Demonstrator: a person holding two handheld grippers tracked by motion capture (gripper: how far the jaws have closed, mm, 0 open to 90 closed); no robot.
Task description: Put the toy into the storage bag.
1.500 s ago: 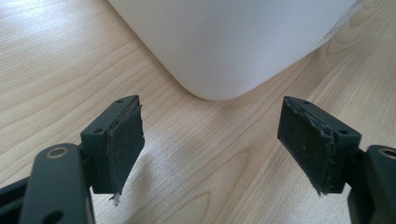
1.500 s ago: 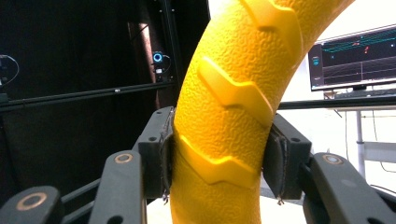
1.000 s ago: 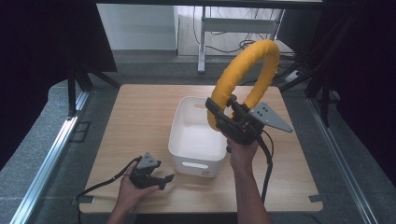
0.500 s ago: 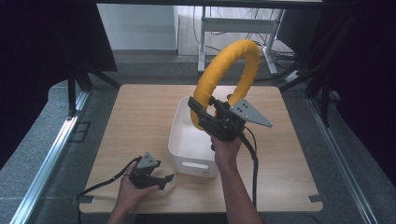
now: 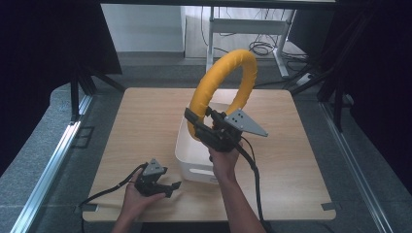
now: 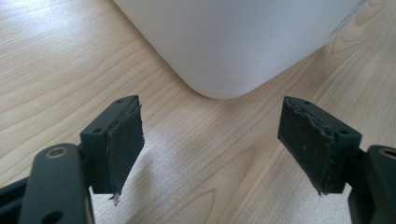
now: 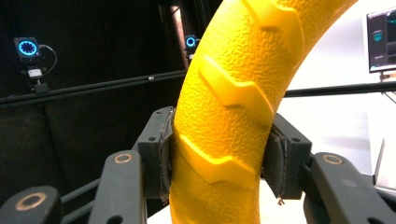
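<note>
Your right claw (image 5: 194, 124) pinches the yellow ring (image 5: 226, 80) above the white bin (image 5: 192, 165), now shifted left since earlier; your left claw (image 5: 170, 187), spread, rests on the bench (image 5: 145, 111) beside it.

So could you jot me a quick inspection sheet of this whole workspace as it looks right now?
Surface: light wooden table, bare apart from the bin.
Job's things: yellow ring with a ridged, tyre-like tread, held up over the white bin; the bin stands near the table's middle.
Clutter: nothing seen.
Grippers: right tongs clamped on the ring's lower part; left tongs open, holding nothing, low over the table beside the bin's corner.
Cables: one black cable trails from the right tongs, another from the left.
Surroundings: dark curtains at both sides, grey floor, a desk frame with loose wires behind.
</note>
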